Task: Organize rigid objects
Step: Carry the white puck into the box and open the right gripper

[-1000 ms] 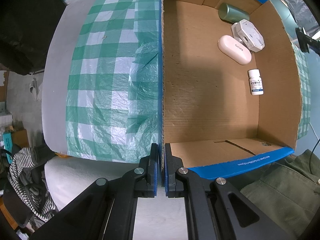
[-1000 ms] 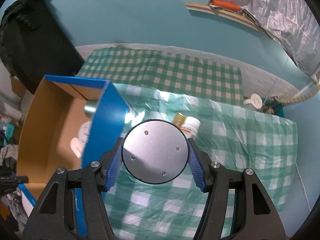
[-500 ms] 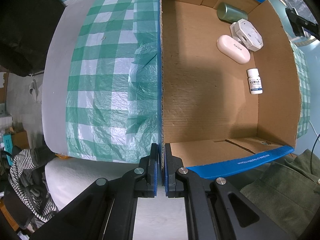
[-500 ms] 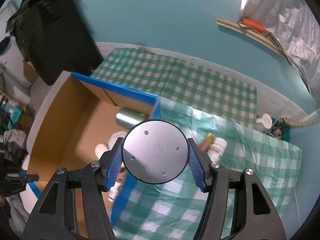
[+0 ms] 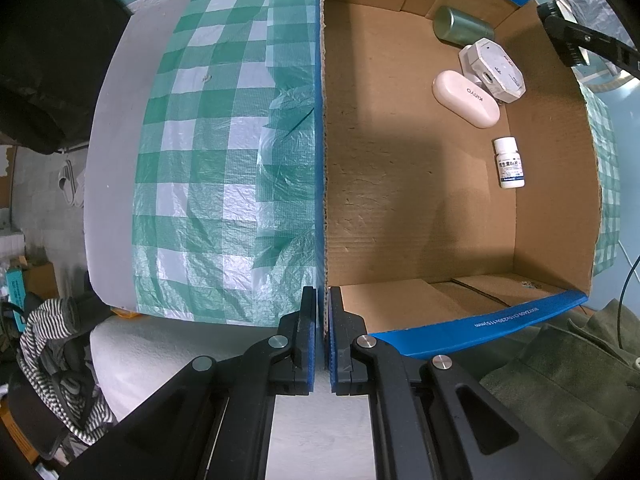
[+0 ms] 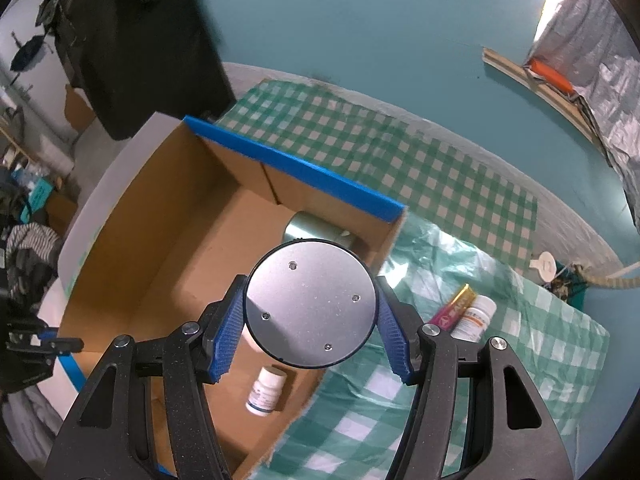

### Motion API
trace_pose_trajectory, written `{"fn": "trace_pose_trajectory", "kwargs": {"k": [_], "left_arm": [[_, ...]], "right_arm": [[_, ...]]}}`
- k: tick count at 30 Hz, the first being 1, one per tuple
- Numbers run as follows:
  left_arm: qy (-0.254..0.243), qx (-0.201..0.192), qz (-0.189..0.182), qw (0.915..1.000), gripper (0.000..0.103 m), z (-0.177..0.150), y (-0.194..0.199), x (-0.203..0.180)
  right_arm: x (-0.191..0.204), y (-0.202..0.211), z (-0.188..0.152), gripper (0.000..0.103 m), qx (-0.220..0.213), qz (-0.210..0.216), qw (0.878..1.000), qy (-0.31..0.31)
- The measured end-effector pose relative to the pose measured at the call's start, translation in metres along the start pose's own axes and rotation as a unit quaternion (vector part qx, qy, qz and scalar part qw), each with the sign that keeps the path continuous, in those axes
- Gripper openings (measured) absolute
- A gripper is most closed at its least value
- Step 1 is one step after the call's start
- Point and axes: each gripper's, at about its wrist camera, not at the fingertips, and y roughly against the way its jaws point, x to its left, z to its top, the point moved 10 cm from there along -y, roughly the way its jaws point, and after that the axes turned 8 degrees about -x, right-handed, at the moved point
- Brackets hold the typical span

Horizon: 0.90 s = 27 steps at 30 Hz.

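Holding the cardboard box [image 5: 420,184] steady: I am keeping the left gripper [image 5: 322,344] clenched on the box's left wall, close to its near corner, so the box should not slide on the slick checked plastic cloth [image 5: 224,168] while I load it.

Carrying item: I am gripping a round metal tin [image 6: 311,305] in the right gripper [image 6: 311,312], the ribbed blue pads [image 6: 229,330] pressing its curved sides, its flat matte grey face with four small dimples turned toward the camera. It is hanging above the box's right wall, over the far right corner, presumably for dropping in.

Items lying in the box, along the right wall: a green metal can [image 5: 460,26] on its side in the far corner; a white faceted plastic piece [image 5: 494,70]; a smooth pale oval case [image 5: 466,98]; a small white pill bottle [image 5: 509,164] with a printed label.

Items waiting on the cloth right of the box: a white bottle [image 6: 476,318] and a glossy red-and-gold tube [image 6: 454,310], touching.
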Motion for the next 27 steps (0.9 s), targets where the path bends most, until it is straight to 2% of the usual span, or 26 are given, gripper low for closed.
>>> {"fn": "trace_pose_trajectory", "kwargs": {"k": [11,27], "left_arm": [[0.001,-0.001,-0.001,1.0000,0.005,0.000,0.001,-0.001],[0.000,-0.002,-0.001,1.0000,0.005,0.000,0.003,-0.001]], "right_arm": [[0.005,-0.009,-0.002,0.062,0.019,0.000,1.000,0.002],[-0.006,0.003,0.008,0.063,0.004,-0.006,1.000,-0.012]]}}
